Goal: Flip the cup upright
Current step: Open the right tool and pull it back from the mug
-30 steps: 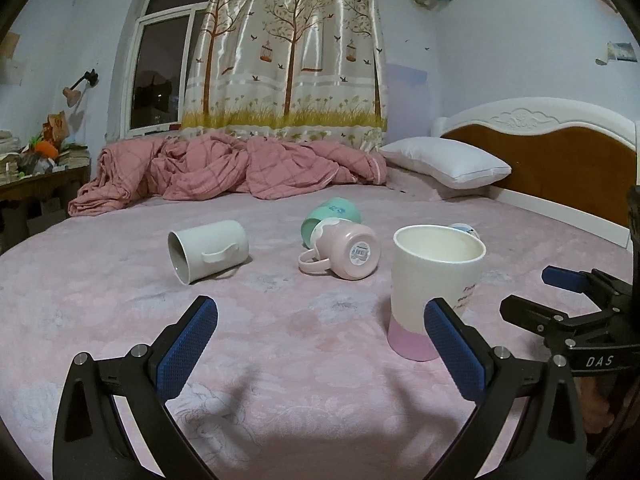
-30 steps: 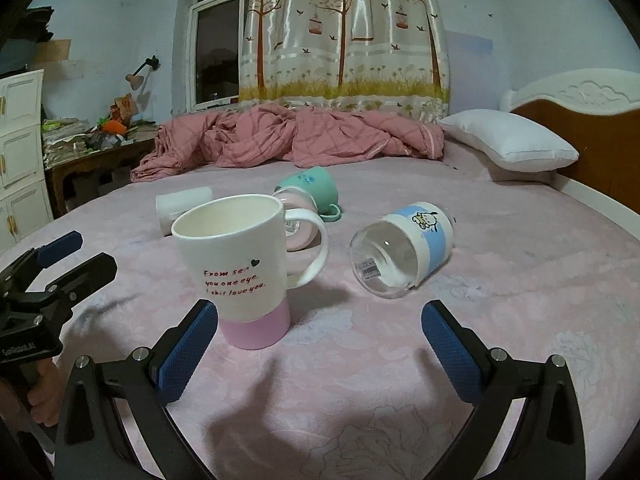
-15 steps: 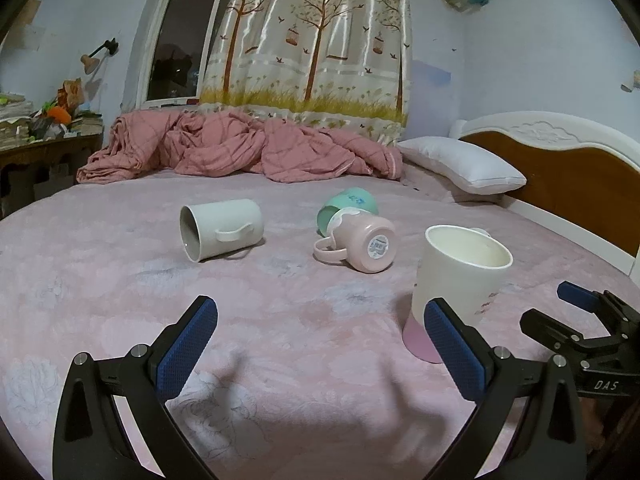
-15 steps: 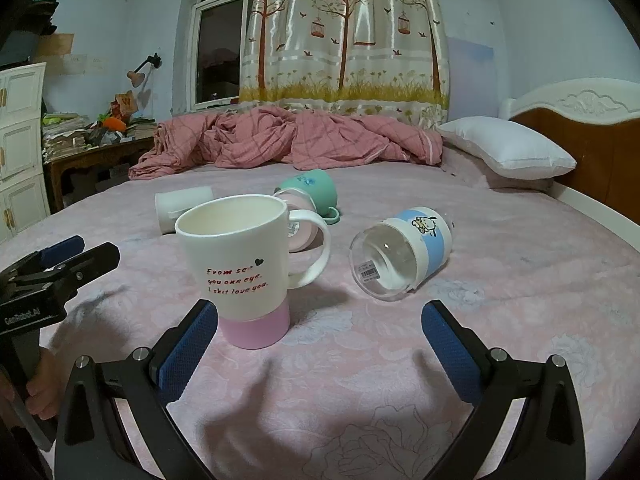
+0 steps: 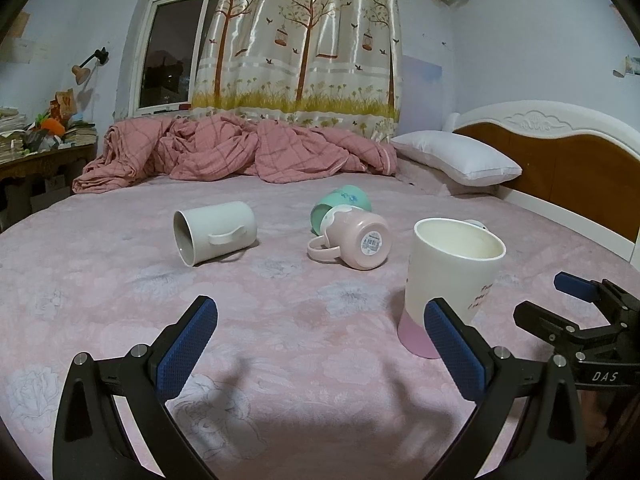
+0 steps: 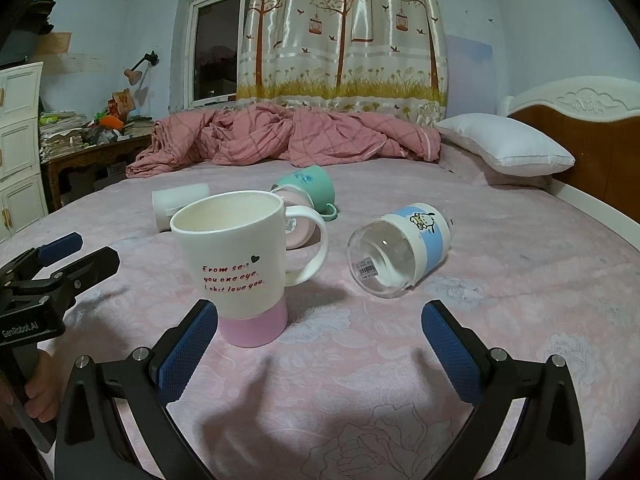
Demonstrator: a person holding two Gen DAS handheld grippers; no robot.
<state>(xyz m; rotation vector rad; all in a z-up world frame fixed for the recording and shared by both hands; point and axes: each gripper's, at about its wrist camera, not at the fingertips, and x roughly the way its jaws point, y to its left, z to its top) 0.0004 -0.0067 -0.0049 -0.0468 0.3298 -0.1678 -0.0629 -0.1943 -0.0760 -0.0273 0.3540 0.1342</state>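
On top of a pink floral bedsheet point(image 5: 280, 344), w/ faint white rose print, sit five cups. Tall white cup w/ pink base point(image 6: 236, 264) stands upright, mouth up, red lettering + handle facing the right wrist cam; same cup shows at right in the left wrist view. Clear cup w/ blue band point(image 6: 400, 252) lies on its side just right of it, open mouth toward the cam, barcode sticker inside. Farther back: plain white mug point(image 5: 216, 232) on its side, mouth to the left, handle facing the cam; pink mug point(image 5: 356, 240) on its side, base w/ barcode toward the cam, touching a green cup point(image 5: 344, 202) tipped over behind it. Left gripper point(image 5: 320, 344) hovers low over the sheet, jaws spread wide, nothing between the blue pads; the white/pink cup sits just beyond its right finger. Right gripper point(image 6: 320, 344) likewise spread wide & empty, upright cup near its left finger, clear cup ahead toward its right finger. Room: rumpled pink checked quilt point(image 5: 240, 152) heaped at the far edge of the bed, white pillow point(image 5: 456, 156) by a white + brown headboard point(image 5: 568, 148) on the right, tree-and-birdcage curtain point(image 5: 304, 40) half over a dark window point(image 5: 168, 68), wall lamp point(image 5: 86, 68) at left, cluttered wooden desk point(image 6: 92, 140), white cabinet point(image 6: 20, 140) at far left, pale blue walls.
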